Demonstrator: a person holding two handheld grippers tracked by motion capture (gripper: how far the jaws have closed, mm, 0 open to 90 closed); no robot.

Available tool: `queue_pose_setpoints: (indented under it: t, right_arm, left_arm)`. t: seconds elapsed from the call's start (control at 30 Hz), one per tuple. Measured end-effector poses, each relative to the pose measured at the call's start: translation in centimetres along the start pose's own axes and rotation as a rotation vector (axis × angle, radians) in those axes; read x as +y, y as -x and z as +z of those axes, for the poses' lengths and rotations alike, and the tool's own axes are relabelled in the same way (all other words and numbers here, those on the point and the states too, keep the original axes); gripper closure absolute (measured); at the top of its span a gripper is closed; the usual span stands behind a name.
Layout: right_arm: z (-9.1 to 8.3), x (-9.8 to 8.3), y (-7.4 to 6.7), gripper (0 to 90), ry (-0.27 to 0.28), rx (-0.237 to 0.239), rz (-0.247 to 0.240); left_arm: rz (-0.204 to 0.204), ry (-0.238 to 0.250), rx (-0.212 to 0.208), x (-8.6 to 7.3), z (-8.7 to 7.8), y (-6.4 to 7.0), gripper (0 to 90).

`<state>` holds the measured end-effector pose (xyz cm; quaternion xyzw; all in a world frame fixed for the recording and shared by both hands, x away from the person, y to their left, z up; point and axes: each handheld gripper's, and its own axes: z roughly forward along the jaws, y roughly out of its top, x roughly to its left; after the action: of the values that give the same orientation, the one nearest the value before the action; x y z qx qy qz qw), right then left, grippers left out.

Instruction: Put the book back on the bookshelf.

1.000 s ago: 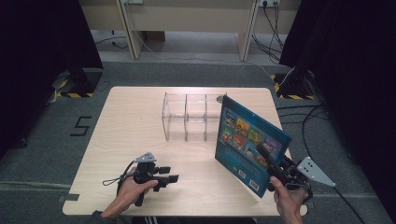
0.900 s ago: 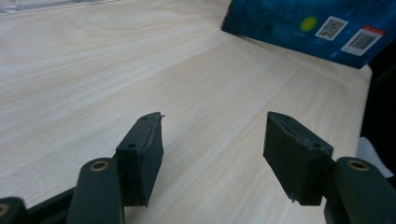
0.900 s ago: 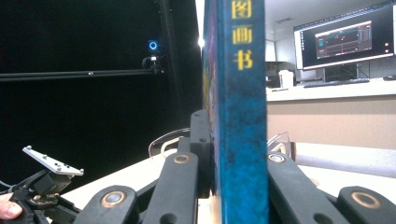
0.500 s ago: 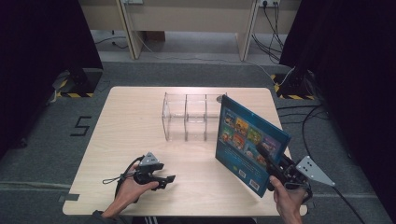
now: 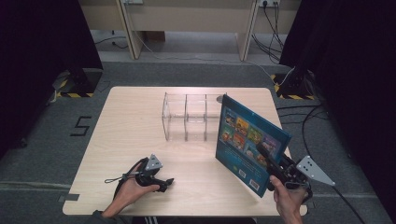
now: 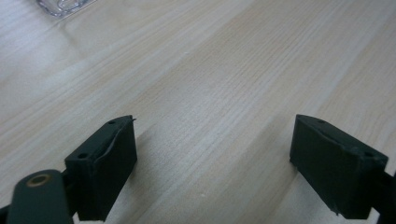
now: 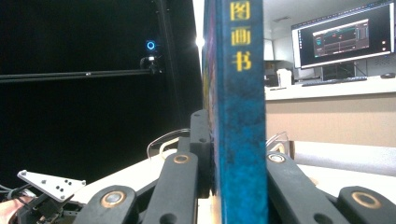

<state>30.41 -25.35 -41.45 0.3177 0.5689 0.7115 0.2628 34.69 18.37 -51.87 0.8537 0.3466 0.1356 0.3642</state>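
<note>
Between the two black fingers [image 7: 187,177] of the right gripper [image 5: 280,169] stands the blue spine of a picture book [image 5: 250,142], with yellow characters printed on it; the fingers press on both covers, so they hold the book firmly. Seen from the high view, the book is upright on its lower edge at about 4 o'clock on the table [image 5: 130,121], its illustrated cover facing toward 8 o'clock, and the person's right hand [image 5: 289,203] holds the gripper at the book's near right corner. At 12 o'clock from the book, a clear plastic organizer [image 5: 187,116] with several compartments stands near the middle of the table; its right end is just beside the far top corner of the book, and I cannot tell if they touch. At about 7 o'clock on the table, the left gripper [image 5: 164,183] is low over the wood, held by the left hand [image 5: 130,191]. Its fingers [image 6: 102,163] are wide apart with bare table between them, and they point toward 3 o'clock. Behind the table, the right gripper view shows a lit monitor [image 7: 341,35] on a counter.
</note>
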Motion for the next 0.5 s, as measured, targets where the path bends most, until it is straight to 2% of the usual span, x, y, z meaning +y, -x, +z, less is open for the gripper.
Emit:
queue_pose_setpoints:
  t: [0.03,0.17,0.23,0.37,0.5]
  right_arm:
    - [0.02,-0.01,0.01,82.4,0.0,0.0,-0.001]
    - [0.05,0.0,-0.03,82.4,-0.001,-0.001,0.002]
    - [0.11,0.04,-0.07,82.5,-0.004,-0.001,0.004]
    - [0.23,0.02,-0.01,82.4,-0.002,0.0,0.002]
    - [0.41,0.03,0.14,82.4,0.003,-0.003,0.012]
  left_arm:
    - [0.001,0.018,0.0,-0.19,0.08,0.02,12.5]
    - [0.002,0.038,0.0,-0.36,0.38,0.23,8.0]
    - [0.005,0.03,0.0,-0.26,0.54,0.41,3.5]
    - [0.019,0.023,-0.017,-0.25,0.58,0.34,1.1]
    - [0.019,0.02,-0.017,-0.23,0.62,0.38,0.0]
